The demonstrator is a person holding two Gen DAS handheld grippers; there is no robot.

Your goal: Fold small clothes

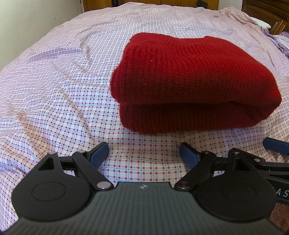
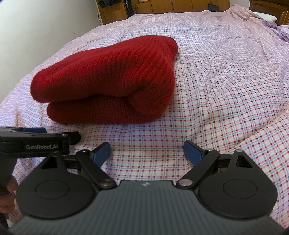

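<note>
Both tools (image 1: 144, 153) (image 2: 146, 152) agape, folded red knit (image 1: 189, 81), possibly a sweater, on checked bedsheet (image 1: 54, 90)

The red garment (image 1: 195, 79) is a thick knit, wool-like, with a coarse ribbed texture and a slightly fuzzy, matt face; its rolled edges look soft and bulky. The bed sheet (image 1: 54, 94) under it is thin woven cloth in a fine check of pink, red and teal on white, matt and creased into shallow wrinkles. The left gripper (image 1: 144, 155) has a body of matt black plastic, finely ridged across its middle, with smooth round discs, dull silver metal pins at the joints, and blue pads (image 1: 99, 153) with a fine ribbed, rubbery face. The right gripper (image 2: 146, 153) is of the same make. The furniture (image 2: 162, 6) at the far end looks like varnished brown wood with a mild sheen, and the wall (image 2: 45, 23) is smooth, matt and pale.
</note>
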